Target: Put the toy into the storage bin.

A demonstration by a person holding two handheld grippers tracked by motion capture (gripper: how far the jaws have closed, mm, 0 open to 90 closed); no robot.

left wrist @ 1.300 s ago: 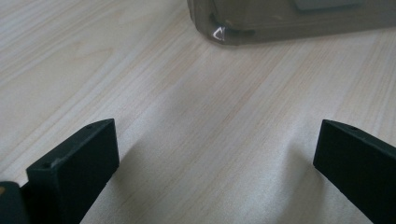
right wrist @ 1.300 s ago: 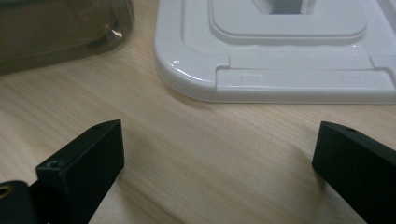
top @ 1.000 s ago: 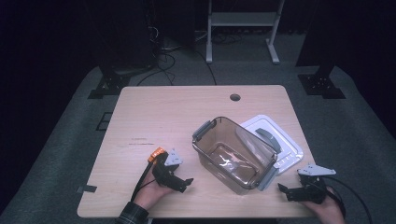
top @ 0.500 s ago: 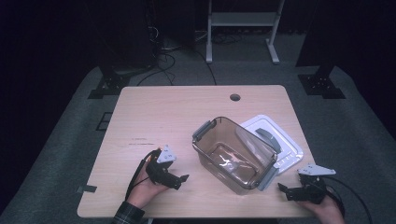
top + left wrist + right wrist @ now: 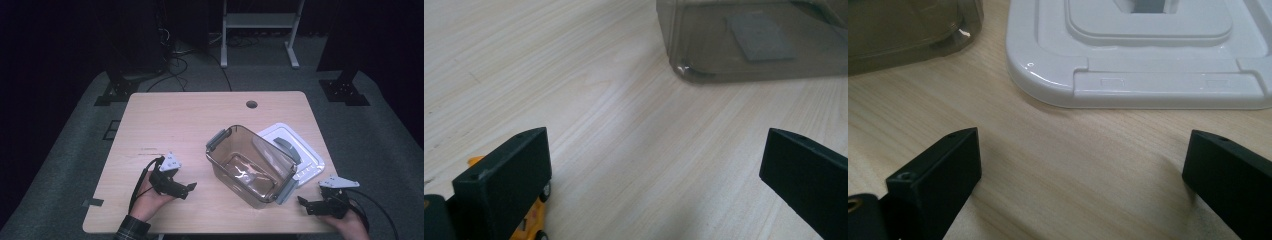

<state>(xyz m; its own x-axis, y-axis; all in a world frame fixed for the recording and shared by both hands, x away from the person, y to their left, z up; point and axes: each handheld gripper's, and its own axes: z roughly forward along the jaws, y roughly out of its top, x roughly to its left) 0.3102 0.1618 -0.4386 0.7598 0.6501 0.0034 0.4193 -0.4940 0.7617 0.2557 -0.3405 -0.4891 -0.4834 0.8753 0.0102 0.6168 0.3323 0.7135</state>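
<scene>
To the left of the clear brown plastic box [image 5: 251, 167] the left gripper [image 5: 186, 188] rests low on the pale wooden tabletop [image 5: 190, 120], jaws spread wide with nothing between them. A small yellow toy car [image 5: 531, 219] sits just beside its left jaw. Right of the box lies the flat white plastic lid [image 5: 295, 152] — near it the right gripper [image 5: 302, 202] also gapes wide, holding nothing.
</scene>
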